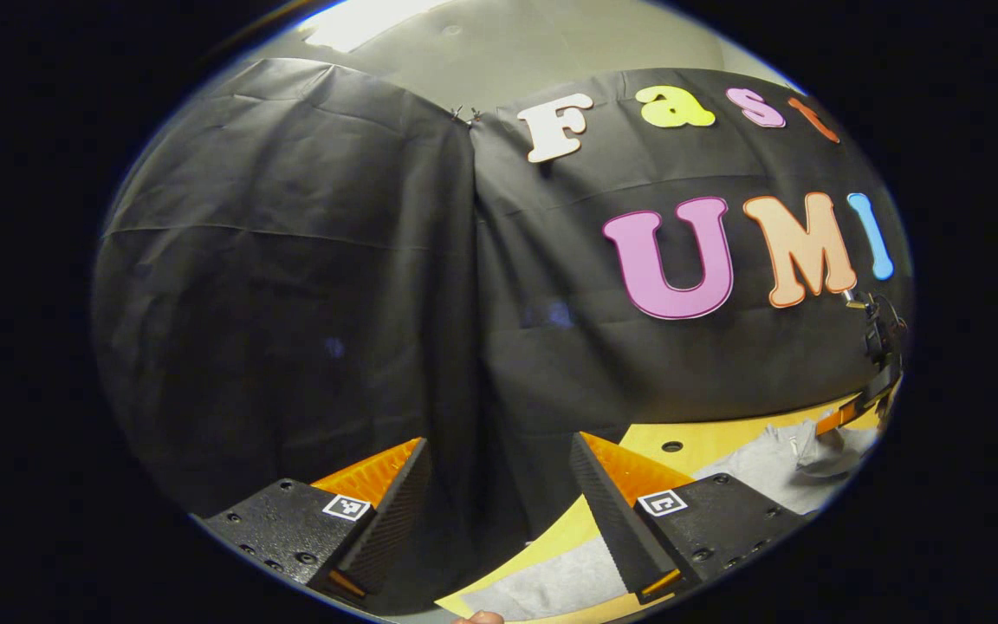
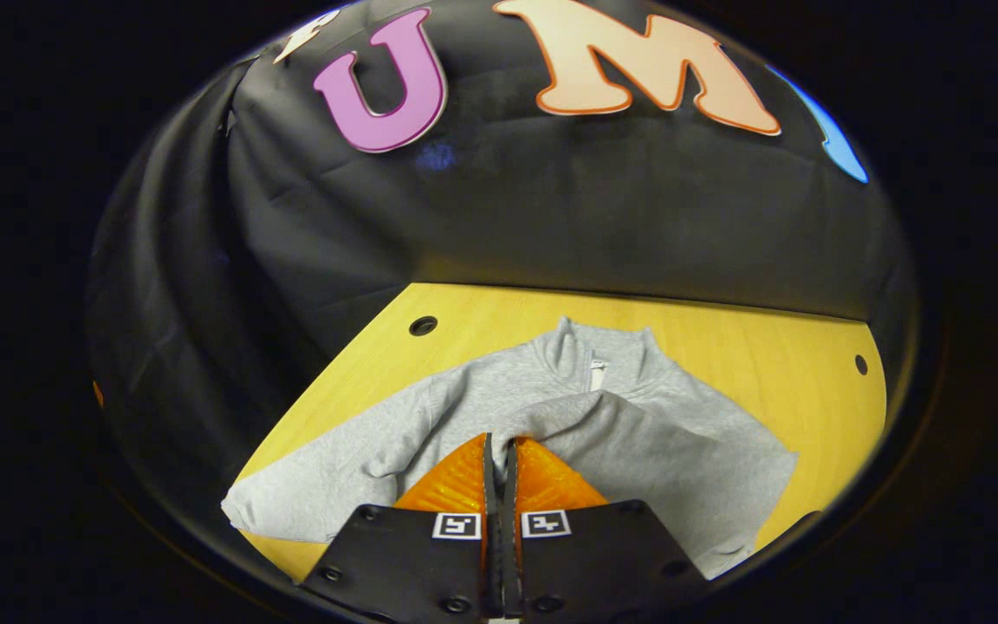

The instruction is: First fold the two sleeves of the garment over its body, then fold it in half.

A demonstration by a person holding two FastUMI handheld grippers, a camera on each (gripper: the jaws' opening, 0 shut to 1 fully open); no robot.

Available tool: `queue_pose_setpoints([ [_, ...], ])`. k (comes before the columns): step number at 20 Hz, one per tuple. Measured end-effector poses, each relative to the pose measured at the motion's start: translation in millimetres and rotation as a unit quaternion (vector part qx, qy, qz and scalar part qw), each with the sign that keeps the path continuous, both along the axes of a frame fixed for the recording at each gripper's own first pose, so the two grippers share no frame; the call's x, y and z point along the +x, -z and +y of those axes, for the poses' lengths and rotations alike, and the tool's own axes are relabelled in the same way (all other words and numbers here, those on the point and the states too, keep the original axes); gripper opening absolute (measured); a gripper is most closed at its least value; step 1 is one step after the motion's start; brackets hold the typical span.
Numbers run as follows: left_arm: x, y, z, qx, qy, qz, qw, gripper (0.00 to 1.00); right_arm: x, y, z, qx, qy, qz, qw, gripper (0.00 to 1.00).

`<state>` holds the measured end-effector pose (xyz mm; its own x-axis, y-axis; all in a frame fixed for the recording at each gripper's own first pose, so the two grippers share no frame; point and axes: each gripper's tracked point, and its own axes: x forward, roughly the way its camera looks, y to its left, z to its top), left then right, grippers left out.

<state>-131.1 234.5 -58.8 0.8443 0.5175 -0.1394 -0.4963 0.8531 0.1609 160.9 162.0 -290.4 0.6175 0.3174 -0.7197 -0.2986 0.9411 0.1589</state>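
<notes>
A grey zip-neck garment [image 2: 499, 390] lies face up on the yellow table [image 2: 724, 329], collar [image 2: 594, 355] toward the far wall. My right gripper [image 2: 499, 444] is shut on the end of one sleeve [image 2: 638, 433], which is drawn across the body from the right. The other sleeve [image 2: 317, 494] lies stretched out to the left. My left gripper [image 1: 497, 439] is open and empty, held above the table's edge and facing the black wall. In the left gripper view the garment [image 1: 759, 472] shows low at the right, with the right gripper [image 1: 880, 364] above it.
The black cloth wall [image 2: 551, 217] closes off the back and left side of the table. Small round holes [image 2: 422, 326] sit in the tabletop near its far corners. Bare yellow table [image 1: 690, 438] runs between the garment and the wall.
</notes>
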Motion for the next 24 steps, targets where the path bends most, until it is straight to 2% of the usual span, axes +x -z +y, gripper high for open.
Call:
queue_pose_setpoints([
  [5, -10.6, 9.5, 18.5, 0.002, -0.014, 0.010, 1.000, 0.96, -8.5, 42.0, 41.8, -0.021, -0.029, 0.043, 0.998, 0.03],
  [7, -14.4, 16.4, 24.6, -0.001, -0.016, 0.014, 1.000, 0.95, -11.7, 47.4, 56.2, -0.012, -0.032, 0.055, 0.998, 0.04],
  [8, -15.4, 18.3, 26.6, -0.006, -0.016, 0.014, 1.000, 0.95, -8.5, 49.3, 65.5, -0.001, -0.028, 0.055, 0.998, 0.12],
  [9, -15.5, 22.6, 27.9, -0.011, -0.015, 0.015, 1.000, 0.95, -7.9, 42.8, 71.5, 0.016, -0.028, 0.047, 0.998, 0.15],
  [10, -15.6, 30.1, 29.4, -0.015, -0.015, 0.019, 1.000, 1.00, -3.4, 32.7, 78.7, 0.032, -0.027, 0.032, 0.999, 0.43],
  [12, -15.4, 44.5, 31.4, -0.021, -0.014, 0.030, 0.999, 1.00, 2.5, 12.9, 80.6, 0.047, -0.025, 0.000, 0.999, 0.97],
  [13, -14.7, 52.4, 30.9, -0.025, -0.012, 0.036, 0.999, 0.96, 3.9, 8.6, 79.3, 0.045, -0.023, -0.010, 0.999, 1.00],
  [14, -14.6, 63.0, 29.7, -0.029, -0.010, 0.045, 0.999, 0.96, 4.3, 3.2, 75.5, 0.041, -0.022, -0.019, 0.999, 0.94],
  [15, -14.1, 73.4, 27.5, -0.036, -0.006, 0.054, 0.998, 0.96, 3.9, -3.2, 72.1, 0.038, -0.021, -0.028, 0.999, 0.98],
  [19, -16.0, 120.2, 15.1, -0.060, 0.011, 0.094, 0.994, 0.96, -1.4, -22.0, 56.8, 0.030, -0.019, -0.053, 0.998, 0.98],
  [20, -17.3, 130.5, 12.6, -0.066, 0.014, 0.106, 0.992, 1.00, -4.0, -25.9, 53.2, 0.028, -0.018, -0.056, 0.998, 0.98],
  [24, -20.2, 169.6, 5.6, -0.086, 0.026, 0.140, 0.986, 0.96, -12.7, -35.0, 36.4, 0.016, -0.017, -0.065, 0.998, 0.98],
])
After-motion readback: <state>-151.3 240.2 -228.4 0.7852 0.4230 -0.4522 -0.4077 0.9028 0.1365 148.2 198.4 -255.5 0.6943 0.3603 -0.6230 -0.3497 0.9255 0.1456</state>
